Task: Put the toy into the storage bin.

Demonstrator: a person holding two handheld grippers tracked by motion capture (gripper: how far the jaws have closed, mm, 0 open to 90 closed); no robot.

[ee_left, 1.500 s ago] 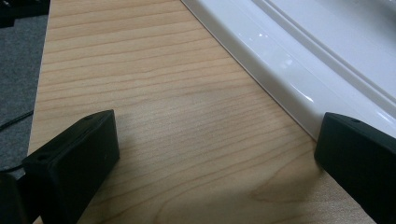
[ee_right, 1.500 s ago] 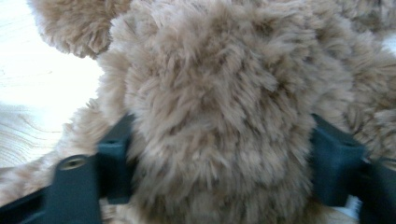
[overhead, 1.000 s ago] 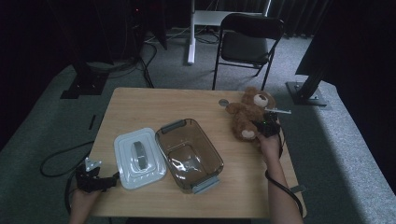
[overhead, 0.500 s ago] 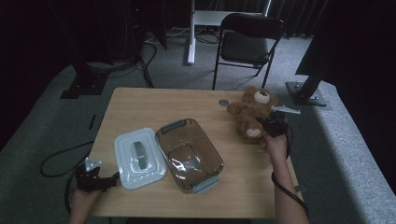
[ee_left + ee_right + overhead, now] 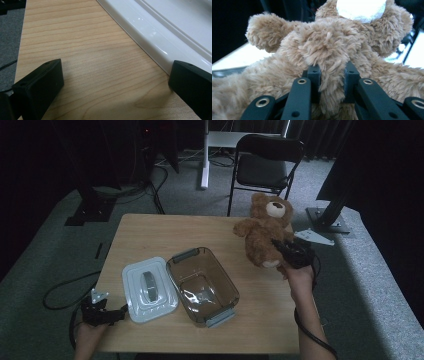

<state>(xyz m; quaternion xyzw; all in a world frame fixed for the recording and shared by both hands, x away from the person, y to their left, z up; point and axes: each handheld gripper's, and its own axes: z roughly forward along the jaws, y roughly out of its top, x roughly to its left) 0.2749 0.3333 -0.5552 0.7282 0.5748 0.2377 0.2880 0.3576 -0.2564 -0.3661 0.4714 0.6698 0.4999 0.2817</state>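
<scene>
Tan plush teddy bear (image 5: 329, 50), pinched between jaws

A light wooden tabletop (image 5: 150, 232) stands on grey carpet (image 5: 45, 255) in a dim room whose edges fall into darkness. Behind it a black folding chair (image 5: 265, 162) faces the tabletop, beside the pale leg of a white desk (image 5: 205, 157). Black cables (image 5: 60, 287) trail over the floor at the left.

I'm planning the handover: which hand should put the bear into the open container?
Right: the right gripper already pinches the teddy bear; the left gripper sits open beside the lid.
</scene>
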